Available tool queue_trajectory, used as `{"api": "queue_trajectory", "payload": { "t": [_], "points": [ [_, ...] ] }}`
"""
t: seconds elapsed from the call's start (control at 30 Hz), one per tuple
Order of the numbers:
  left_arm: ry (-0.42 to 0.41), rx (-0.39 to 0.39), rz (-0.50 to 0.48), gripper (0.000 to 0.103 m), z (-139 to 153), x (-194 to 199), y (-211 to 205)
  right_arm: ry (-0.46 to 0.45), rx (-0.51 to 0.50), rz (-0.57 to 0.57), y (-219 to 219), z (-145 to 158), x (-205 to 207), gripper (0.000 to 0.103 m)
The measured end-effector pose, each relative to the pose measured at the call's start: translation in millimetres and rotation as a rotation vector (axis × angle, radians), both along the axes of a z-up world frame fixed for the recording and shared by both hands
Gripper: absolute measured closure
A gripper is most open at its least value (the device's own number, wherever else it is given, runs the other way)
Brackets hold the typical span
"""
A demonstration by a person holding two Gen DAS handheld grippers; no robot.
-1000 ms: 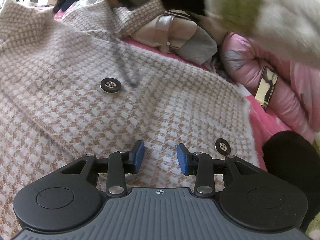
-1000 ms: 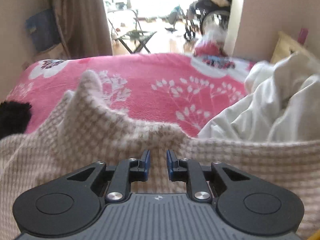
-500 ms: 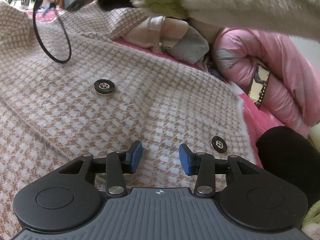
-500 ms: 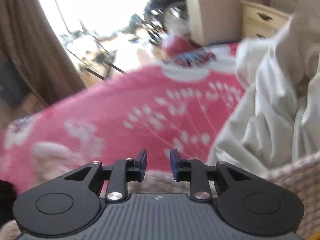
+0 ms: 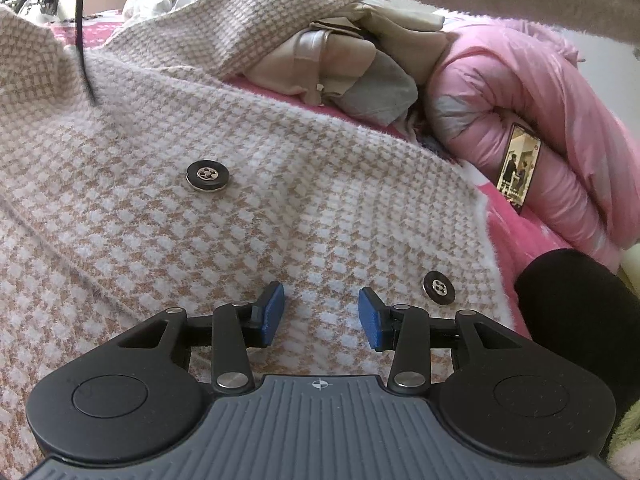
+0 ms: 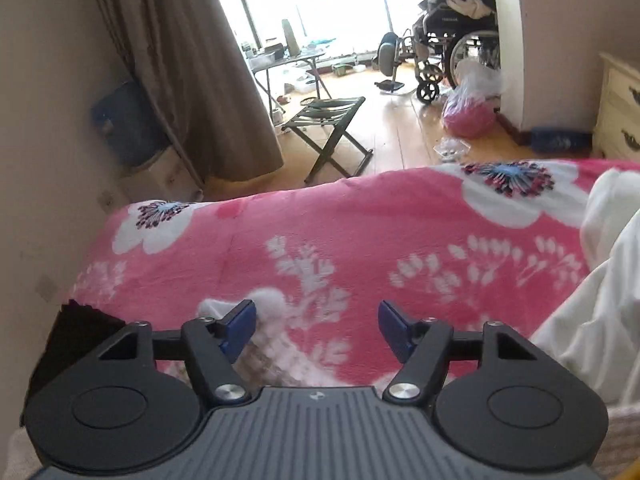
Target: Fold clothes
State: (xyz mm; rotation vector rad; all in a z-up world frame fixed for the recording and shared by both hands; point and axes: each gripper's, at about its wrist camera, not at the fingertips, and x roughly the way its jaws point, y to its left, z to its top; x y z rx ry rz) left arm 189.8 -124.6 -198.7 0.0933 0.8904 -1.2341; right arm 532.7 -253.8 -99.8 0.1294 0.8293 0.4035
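Note:
A beige and white houndstooth coat (image 5: 200, 220) with two black buttons (image 5: 206, 176) lies spread on the pink bed and fills the left wrist view. My left gripper (image 5: 320, 314) is open and empty, just above the coat near its lower button (image 5: 439, 287). My right gripper (image 6: 316, 326) is open and empty above the pink floral blanket (image 6: 360, 248). A corner of the coat (image 6: 272, 344) shows just below and behind the right gripper's left finger.
A pink puffer jacket (image 5: 540, 132) with a phone (image 5: 518, 168) on it and folded beige and grey clothes (image 5: 352, 68) lie behind the coat. A white garment (image 6: 600, 300) lies at the right. A folding stool (image 6: 332, 132) and a wheelchair (image 6: 452, 48) stand beyond the bed.
My right gripper has opened, let go of the coat's edge and lifted away from it. My left gripper has opened slightly wider and stayed over the coat.

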Motion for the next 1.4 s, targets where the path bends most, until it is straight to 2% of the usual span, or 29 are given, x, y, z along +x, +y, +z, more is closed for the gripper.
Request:
{"api": "queue_trajectory", "payload": {
  "t": [0.07,0.17,0.27,0.3,0.33,0.4,0.53,0.63,0.77,0.83,0.9,0.97,1.1,1.17,1.2,1.33,1.4],
  "points": [
    [0.009,0.000,-0.002,0.062,0.4,1.4,0.0,0.028,-0.041,0.088,1.7,-4.9,-4.4,0.035],
    [0.005,0.003,-0.004,0.062,1.1,0.7,0.0,0.058,-0.153,0.196,11.5,-18.1,-12.5,0.036],
    [-0.014,0.009,-0.007,0.062,1.4,-2.6,-0.8,0.069,-0.243,0.255,29.8,-38.5,-10.9,0.043],
    [-0.017,0.010,-0.007,0.062,1.3,-3.2,-0.8,0.061,-0.262,0.257,35.3,-43.9,-9.5,0.054],
    [-0.021,0.011,-0.007,0.062,1.3,-3.8,-0.9,0.043,-0.272,0.249,39.3,-47.3,-8.2,0.061],
    [-0.023,0.010,-0.007,0.062,1.1,-4.2,-0.5,-0.003,-0.267,0.223,42.5,-50.7,-8.4,0.069],
    [-0.024,0.006,-0.005,0.062,0.1,-4.4,0.2,-0.100,-0.234,0.110,35.3,-63.9,-15.8,0.070],
    [-0.025,0.002,-0.006,0.062,-0.4,-4.5,0.4,-0.127,-0.222,0.027,33.0,-78.9,-22.3,0.063],
    [-0.027,0.002,-0.008,0.061,-0.6,-4.6,-0.1,-0.110,-0.047,-0.029,14.4,-71.5,-25.0,0.053],
    [-0.023,0.001,-0.008,0.061,-0.5,-3.7,-0.2,-0.105,0.047,-0.070,-0.6,-59.4,-24.1,0.051],
    [-0.021,0.000,-0.009,0.061,-0.8,-3.3,0.0,-0.103,0.084,-0.145,-11.7,-45.3,-22.0,0.051],
    [-0.021,0.000,-0.010,0.061,-0.8,-3.1,0.1,-0.087,0.038,-0.165,-9.5,-30.7,-20.2,0.050],
    [-0.022,0.004,-0.009,0.061,-0.4,-3.7,-0.2,-0.086,-0.270,-0.012,34.4,-25.9,-25.3,0.047],
    [-0.031,0.008,-0.010,0.061,0.0,-4.8,-1.0,-0.088,-0.372,0.006,47.2,-33.2,-24.5,0.048],
    [-0.033,0.010,-0.010,0.061,0.3,-5.1,-1.3,-0.092,-0.366,-0.019,45.3,-34.2,-22.7,0.048],
    [-0.038,0.019,-0.011,0.061,1.6,-6.2,-1.4,-0.087,-0.185,-0.144,22.2,-36.8,-11.8,0.052],
    [-0.044,0.022,-0.014,0.061,1.9,-6.9,-1.7,-0.048,-0.177,-0.114,26.4,-48.8,0.6,0.060]
  ]
}}
